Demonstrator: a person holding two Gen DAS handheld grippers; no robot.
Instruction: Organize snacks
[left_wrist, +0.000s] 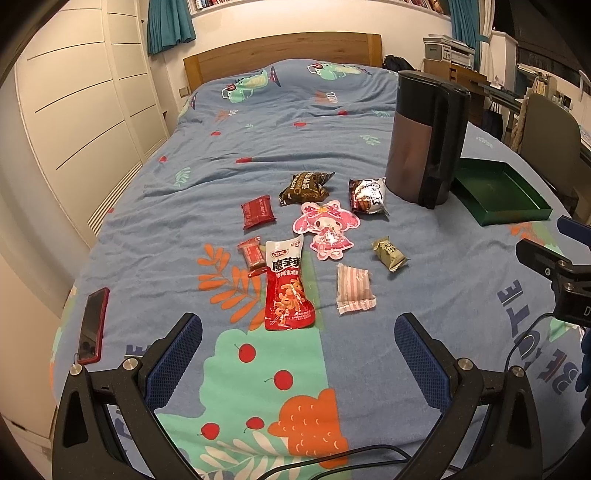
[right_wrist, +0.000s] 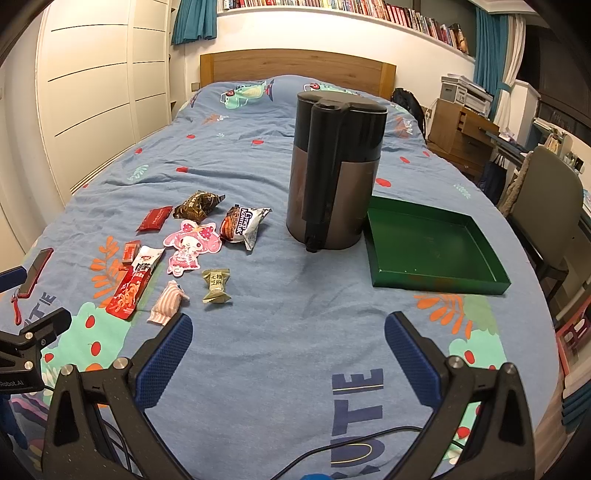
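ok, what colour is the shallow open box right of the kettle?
Dark green, inside and out: the shallow rectangular cardboard tray shows best in the right wrist view, beside the tall brown-and-black kettle.

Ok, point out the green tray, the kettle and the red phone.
green tray (right_wrist: 428, 243): right wrist view, bare floor of the tray.
kettle (right_wrist: 354, 192): right wrist view, grey body.
red phone (left_wrist: 92, 325): left wrist view, dark screen.

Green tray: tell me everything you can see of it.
The green tray is a shallow, square-cornered box with low upright walls, dark green inside and out; it looks like card or thin metal, which one I cannot tell. It is empty, with no snack in it yet. It lies flat on the blue bedspread, open side up, on the right side of the bed. Its near-left corner sits close against the base of the dark jug; whether they touch is unclear. Neither claw is near it.
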